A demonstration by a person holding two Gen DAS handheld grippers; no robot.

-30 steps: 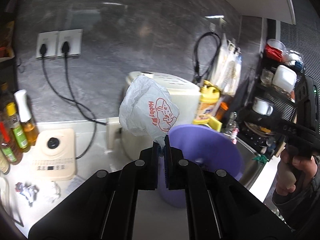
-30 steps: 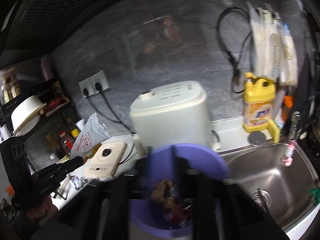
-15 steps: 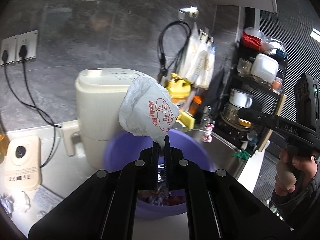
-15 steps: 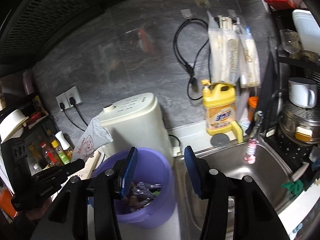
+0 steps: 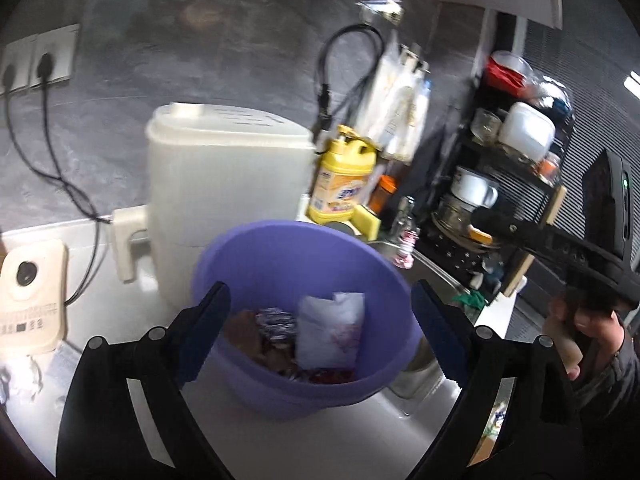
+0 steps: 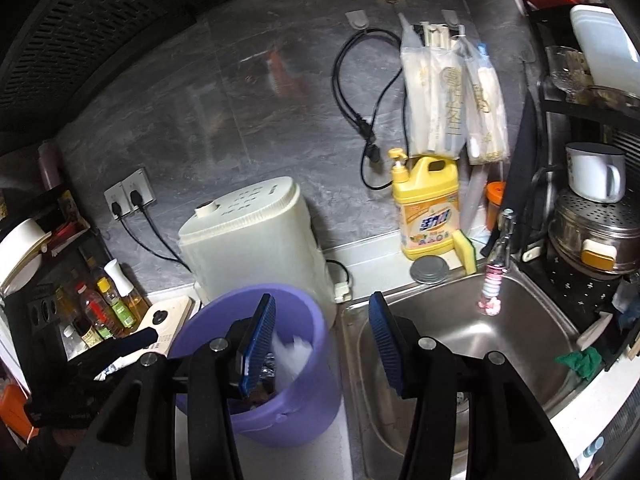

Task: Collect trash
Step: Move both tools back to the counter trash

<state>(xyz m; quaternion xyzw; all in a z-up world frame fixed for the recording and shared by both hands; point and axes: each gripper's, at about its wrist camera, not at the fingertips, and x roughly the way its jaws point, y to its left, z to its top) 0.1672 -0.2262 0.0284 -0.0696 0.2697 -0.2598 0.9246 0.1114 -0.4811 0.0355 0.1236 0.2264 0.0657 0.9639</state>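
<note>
While the left claw (image 5: pixel 320 334) opens wide, nothing between its jaws, over the purple bin (image 5: pixel 280 264) (white bag (image 5: pixel 330 330) inside), 1 crumpled scrap (image 5: pixel 22 376) awaits; right claw (image 6: pixel 320 344) half-open, empty.

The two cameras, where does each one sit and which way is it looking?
Left wrist: sits on the left gripper, looking down over its opening jaws into the purple bin; the right hand shows too.
Right wrist: sits on the right gripper, looking over its parted jaws at the bin's rim and the sink.
Both share the bin, the white appliance and the yellow bottle.
</note>
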